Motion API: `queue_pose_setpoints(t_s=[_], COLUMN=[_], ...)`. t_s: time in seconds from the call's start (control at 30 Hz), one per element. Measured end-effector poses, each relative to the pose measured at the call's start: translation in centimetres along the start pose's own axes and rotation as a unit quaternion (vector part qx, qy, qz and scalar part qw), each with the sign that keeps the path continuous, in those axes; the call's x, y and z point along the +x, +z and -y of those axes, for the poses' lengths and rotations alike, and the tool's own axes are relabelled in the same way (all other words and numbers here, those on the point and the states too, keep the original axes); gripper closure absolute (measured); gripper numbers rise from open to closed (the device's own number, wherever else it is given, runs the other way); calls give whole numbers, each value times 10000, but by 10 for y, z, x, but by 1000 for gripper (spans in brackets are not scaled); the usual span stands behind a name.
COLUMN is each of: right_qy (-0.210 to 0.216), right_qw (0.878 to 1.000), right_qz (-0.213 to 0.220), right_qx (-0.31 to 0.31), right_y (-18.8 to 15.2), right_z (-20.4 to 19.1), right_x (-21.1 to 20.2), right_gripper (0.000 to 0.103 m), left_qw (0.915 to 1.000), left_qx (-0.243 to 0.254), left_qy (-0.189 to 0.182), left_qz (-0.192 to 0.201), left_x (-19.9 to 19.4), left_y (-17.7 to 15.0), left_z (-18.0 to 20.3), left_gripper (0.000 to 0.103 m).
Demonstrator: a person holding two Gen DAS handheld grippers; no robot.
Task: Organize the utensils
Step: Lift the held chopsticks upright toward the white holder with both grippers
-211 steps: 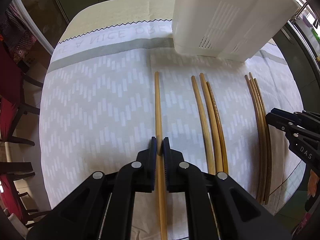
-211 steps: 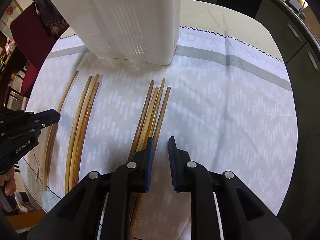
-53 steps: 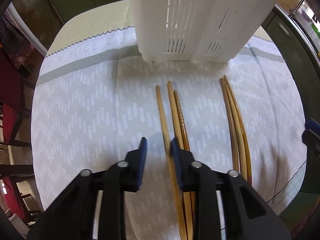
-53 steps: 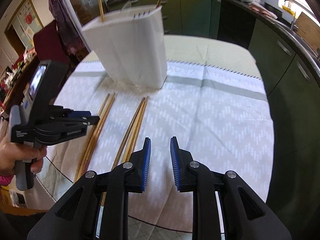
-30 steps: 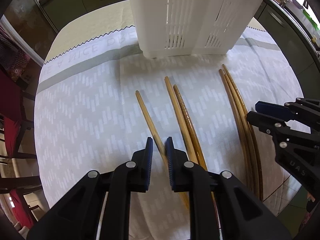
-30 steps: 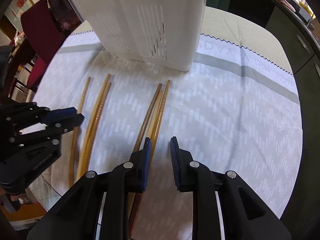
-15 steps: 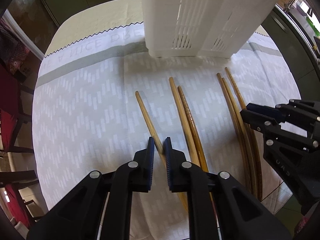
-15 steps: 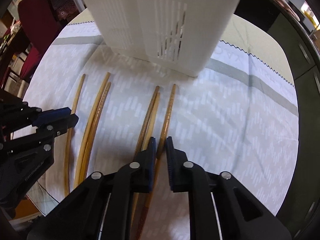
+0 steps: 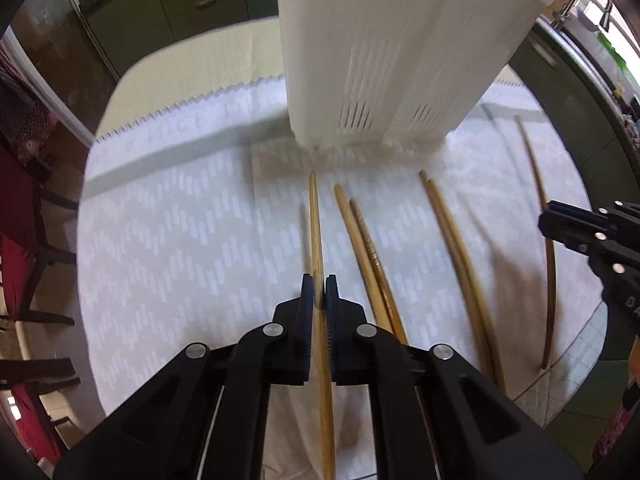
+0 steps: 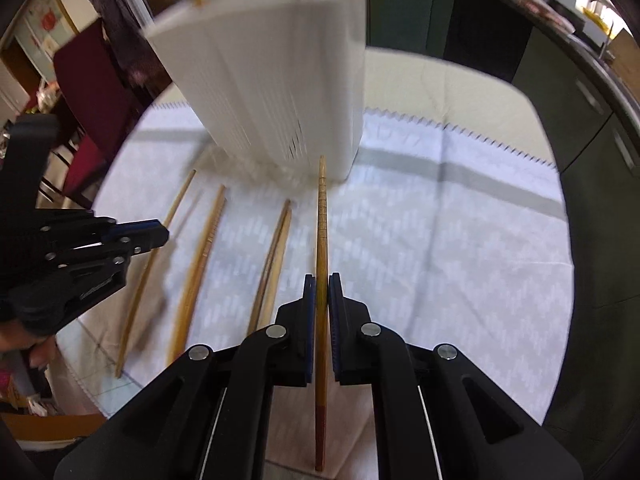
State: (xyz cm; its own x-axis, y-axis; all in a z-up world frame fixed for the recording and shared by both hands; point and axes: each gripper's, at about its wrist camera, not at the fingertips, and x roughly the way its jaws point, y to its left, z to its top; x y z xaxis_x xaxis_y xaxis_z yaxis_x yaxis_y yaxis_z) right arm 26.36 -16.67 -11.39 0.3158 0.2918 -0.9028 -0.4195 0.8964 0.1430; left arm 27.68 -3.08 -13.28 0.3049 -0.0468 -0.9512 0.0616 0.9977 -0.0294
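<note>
While each pale chopstick (image 9: 317, 240) and ridged, red-tipped chopstick (image 10: 321, 248) points toward the white slotted holder (image 9: 384, 52), the left gripper (image 9: 319, 294) pinches the first and the right gripper (image 10: 321, 292) pinches the second. Four more chopsticks (image 9: 368, 248) lie in two pairs on the patterned tablecloth (image 9: 180, 240), below and beside both tools.

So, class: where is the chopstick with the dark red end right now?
In the right wrist view, the red-ended chopstick is clamped between the right gripper's jaws, its far tip near the white holder's base, right of the chopstick pair on the cloth.
</note>
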Motion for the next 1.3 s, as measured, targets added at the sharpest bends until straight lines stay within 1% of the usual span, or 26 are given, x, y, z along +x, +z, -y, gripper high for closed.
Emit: queue_pose_setpoints(t_s=[0.07, 0.2, 0.3, 0.4, 0.57, 0.7, 0.83, 1.3], right_qy=[48, 159, 191, 188, 195, 197, 195, 215], right_qw=[9998, 9985, 9977, 9970, 9965, 9962, 9960, 9944], right_qz=[169, 523, 656, 748, 817, 843, 877, 1021], right_qx=[3, 17, 20, 1, 3, -3, -21, -155], right_y=[-5, -17, -27, -35, -44, -46, -48, -43], right_z=[2, 6, 15, 22, 24, 25, 22, 12], right_x=[-17, -51, -72, -87, -94, -98, -102, -120], right_gripper=[96, 96, 96, 96, 96, 96, 96, 96], left_qw=[9999, 9987, 9974, 9957, 9927, 9904, 9889, 9853], left_qx=[19, 131, 149, 236, 289, 350, 368, 378], left_qy=[-52, -111, -208, -218, -312, -299, -322, -375], left_qz=[119, 490, 671, 871, 1129, 1300, 1405, 1622], left_x=[-12, -45, -64, -84, -109, -123, -134, -147], left_y=[1, -4, -16, -24, -37, -46, -50, -51], left_z=[-2, -1, 1, 4, 6, 7, 7, 5], left_gripper=[97, 97, 97, 97, 97, 97, 97, 97])
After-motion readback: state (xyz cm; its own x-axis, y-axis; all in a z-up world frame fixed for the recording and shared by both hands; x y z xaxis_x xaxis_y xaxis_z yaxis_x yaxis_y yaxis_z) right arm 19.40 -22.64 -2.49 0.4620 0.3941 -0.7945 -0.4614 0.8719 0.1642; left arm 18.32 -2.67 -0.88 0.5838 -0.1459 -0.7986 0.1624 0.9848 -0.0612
